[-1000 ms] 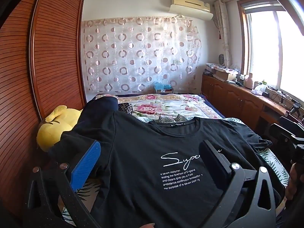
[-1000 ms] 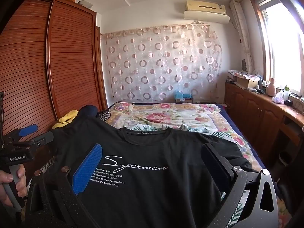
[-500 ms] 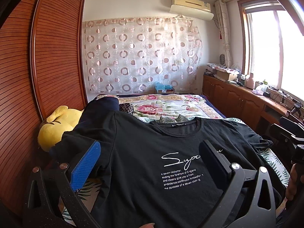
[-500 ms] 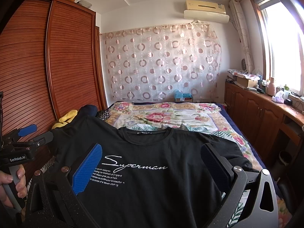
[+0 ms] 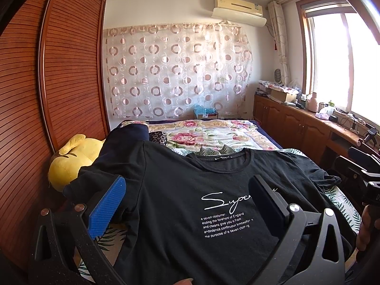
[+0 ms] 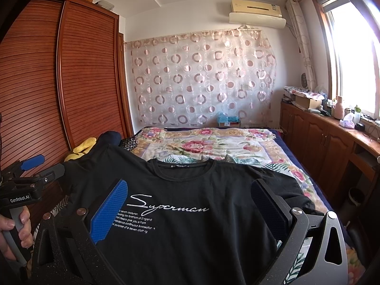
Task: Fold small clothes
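Clearly, a black T-shirt [image 5: 213, 190] is laid face up and spread flat on the near end of the bed [image 5: 213, 133], collar toward the far wall (white script reading "Superman" is seen across the chest, with small printed lines below it). One sleeve is draped toward a yellow plush toy [image 5: 73, 159] beside the louvred wooden wardrobe [image 5: 59, 83]. A floral bedspread [image 6: 213, 144] is seen beyond the collar, a circle-patterned curtain [image 6: 201, 78] is hung on the far wall, and an air conditioner [image 6: 256, 11] is mounted above it. Wooden cabinets [image 6: 320, 140] are ranged under the window. The left gripper [image 5: 187, 204] is held wide apart above the shirt, nothing gripped; the right gripper [image 6: 190, 204] is likewise spread wide and empty. Compared with the earlier frames, almost nothing has been shifted: shirt and both tongs are found where they were.
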Motion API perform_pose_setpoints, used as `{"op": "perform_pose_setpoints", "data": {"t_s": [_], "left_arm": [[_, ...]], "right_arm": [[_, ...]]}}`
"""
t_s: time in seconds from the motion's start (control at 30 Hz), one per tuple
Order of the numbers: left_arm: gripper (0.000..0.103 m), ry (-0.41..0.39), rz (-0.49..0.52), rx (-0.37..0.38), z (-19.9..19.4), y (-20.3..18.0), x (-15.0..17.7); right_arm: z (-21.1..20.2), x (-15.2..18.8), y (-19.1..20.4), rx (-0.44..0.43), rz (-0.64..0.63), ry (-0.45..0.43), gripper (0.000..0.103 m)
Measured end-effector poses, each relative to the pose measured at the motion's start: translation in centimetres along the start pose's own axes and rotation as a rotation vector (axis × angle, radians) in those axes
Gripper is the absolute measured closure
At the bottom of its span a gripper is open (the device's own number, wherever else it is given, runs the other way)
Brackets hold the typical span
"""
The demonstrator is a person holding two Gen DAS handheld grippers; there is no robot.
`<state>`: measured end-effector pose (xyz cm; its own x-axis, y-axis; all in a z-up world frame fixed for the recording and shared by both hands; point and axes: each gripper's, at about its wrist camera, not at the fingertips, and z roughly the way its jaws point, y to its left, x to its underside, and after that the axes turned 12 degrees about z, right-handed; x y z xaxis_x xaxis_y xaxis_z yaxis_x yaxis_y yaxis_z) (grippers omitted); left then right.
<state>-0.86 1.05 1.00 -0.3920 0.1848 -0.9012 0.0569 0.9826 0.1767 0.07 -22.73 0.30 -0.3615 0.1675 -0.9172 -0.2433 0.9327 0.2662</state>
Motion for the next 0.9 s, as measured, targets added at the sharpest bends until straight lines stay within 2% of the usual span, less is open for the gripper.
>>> {"op": "perform_pose_setpoints", "data": {"t_s": [0.9], "left_arm": [[0.000,-0.004,0.006,-0.004,-0.29,0.03,-0.11]], "right_arm": [[-0.03,0.14,0.06,0.003,0.001,0.003,0.000]]}}
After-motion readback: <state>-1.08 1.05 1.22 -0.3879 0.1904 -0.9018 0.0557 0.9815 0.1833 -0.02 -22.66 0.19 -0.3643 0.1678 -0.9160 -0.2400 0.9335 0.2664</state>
